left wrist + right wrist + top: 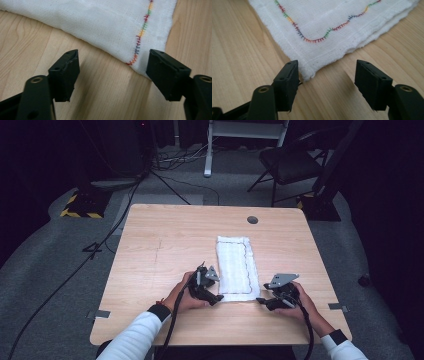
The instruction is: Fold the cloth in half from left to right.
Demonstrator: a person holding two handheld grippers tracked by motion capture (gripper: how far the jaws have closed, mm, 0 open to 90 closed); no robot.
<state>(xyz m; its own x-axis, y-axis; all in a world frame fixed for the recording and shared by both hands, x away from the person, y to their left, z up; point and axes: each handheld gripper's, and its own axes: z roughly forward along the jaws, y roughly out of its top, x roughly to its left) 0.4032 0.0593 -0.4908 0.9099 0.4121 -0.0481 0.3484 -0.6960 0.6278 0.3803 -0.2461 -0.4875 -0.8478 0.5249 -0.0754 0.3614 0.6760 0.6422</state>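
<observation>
A white folded cloth (236, 266) with multicoloured stitching lies lengthwise on the wooden table (165, 245), its near end toward me. My left gripper (216, 298) sits at the cloth's near left corner, open, with the stitched corner (140, 42) just beyond its jaws. My right gripper (261, 301) rests at the near right corner, open, and the layered cloth corner (312, 67) lies just ahead of its left jaw. Nothing is between either pair of jaws.
A round grommet hole (252, 220) sits near the table's far edge. Beyond the table stand a folding chair (292, 162), a white frame (240, 135) and cables on the grey floor (50, 265). Bare wood lies left of the cloth.
</observation>
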